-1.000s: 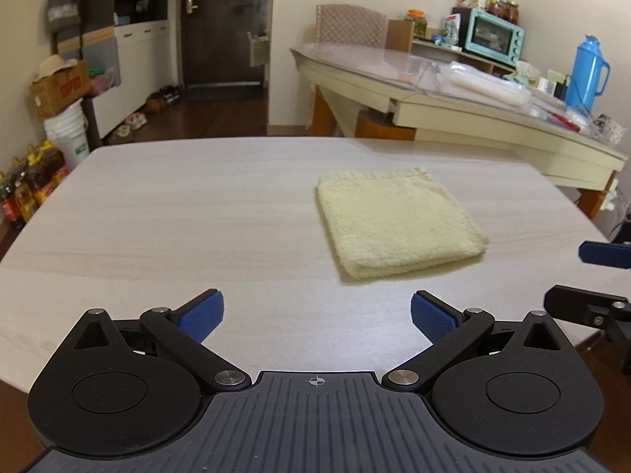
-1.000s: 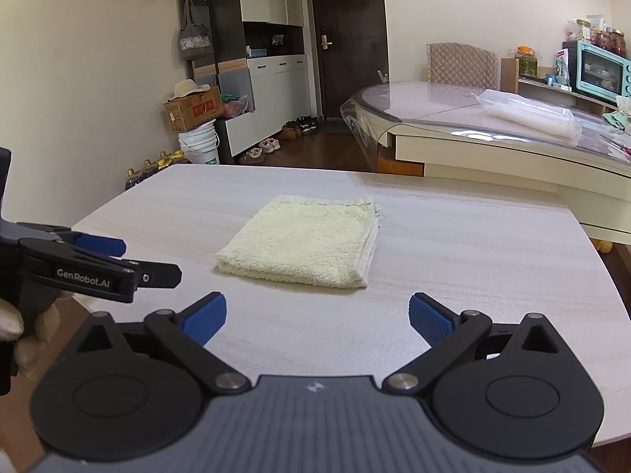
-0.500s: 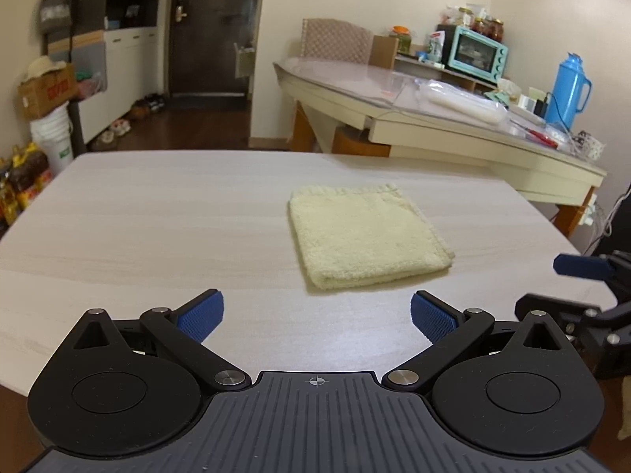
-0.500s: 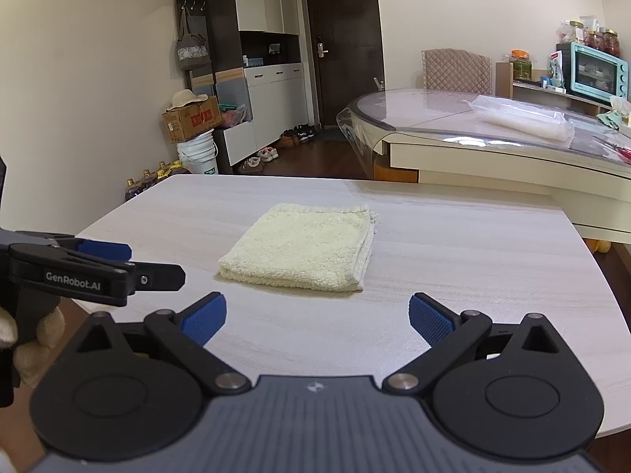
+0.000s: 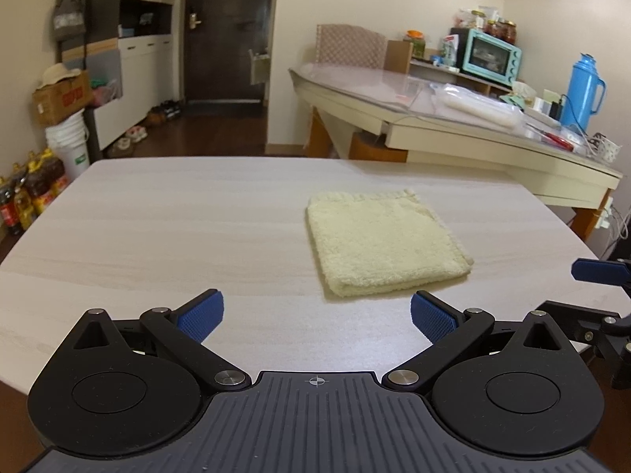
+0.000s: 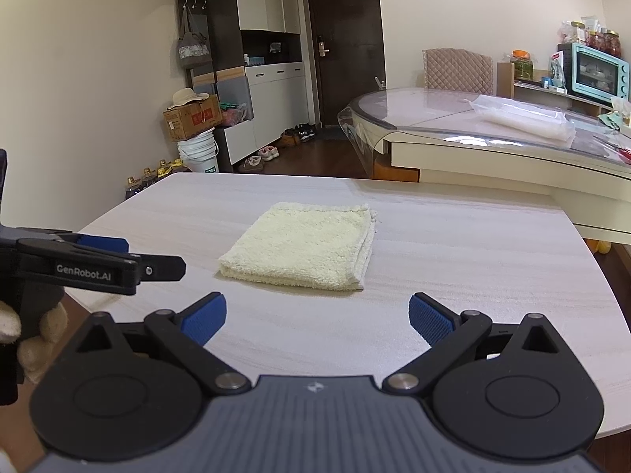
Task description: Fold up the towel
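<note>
the pale yellow towel (image 5: 384, 246) lies folded square on the wood-grain table (image 5: 157, 216), nothing around it. the left gripper (image 5: 315, 311) and right gripper (image 6: 317, 313) both gape wide, empty, just short of its near edge.

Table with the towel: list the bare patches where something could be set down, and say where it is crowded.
The table is bare left of the towel, out to its left edge, and beyond the towel to the far edge. Right of the towel runs another bare strip. The near edge is crowded: the open left hand-held gripper and open right hand-held gripper hover there.
</note>
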Action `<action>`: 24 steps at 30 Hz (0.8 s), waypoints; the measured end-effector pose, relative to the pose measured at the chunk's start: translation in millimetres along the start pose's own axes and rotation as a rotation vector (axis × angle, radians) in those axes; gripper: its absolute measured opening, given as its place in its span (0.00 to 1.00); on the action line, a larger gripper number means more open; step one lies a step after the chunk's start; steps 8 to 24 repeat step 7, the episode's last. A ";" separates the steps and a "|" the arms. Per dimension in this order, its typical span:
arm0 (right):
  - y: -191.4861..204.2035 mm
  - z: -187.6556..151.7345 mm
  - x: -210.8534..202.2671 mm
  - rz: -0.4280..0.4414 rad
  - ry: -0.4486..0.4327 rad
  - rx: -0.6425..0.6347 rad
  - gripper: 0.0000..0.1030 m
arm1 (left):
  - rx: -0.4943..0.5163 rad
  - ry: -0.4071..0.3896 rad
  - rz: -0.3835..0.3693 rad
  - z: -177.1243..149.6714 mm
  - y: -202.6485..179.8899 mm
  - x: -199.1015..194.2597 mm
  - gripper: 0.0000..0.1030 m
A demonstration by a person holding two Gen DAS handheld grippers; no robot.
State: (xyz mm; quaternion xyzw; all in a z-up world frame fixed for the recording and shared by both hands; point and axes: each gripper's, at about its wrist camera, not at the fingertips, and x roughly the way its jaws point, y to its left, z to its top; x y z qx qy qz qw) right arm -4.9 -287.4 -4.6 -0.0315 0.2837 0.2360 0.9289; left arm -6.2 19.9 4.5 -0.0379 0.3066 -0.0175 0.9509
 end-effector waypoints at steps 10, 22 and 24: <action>0.0 1.7 2.5 -0.001 0.002 -0.005 0.97 | 0.027 0.003 -0.027 0.8 -3.5 2.8 1.00; 0.0 1.7 2.5 -0.001 0.002 -0.005 0.97 | 0.027 0.003 -0.027 0.8 -3.5 2.8 1.00; 0.0 1.7 2.5 -0.001 0.002 -0.005 0.97 | 0.027 0.003 -0.027 0.8 -3.5 2.8 1.00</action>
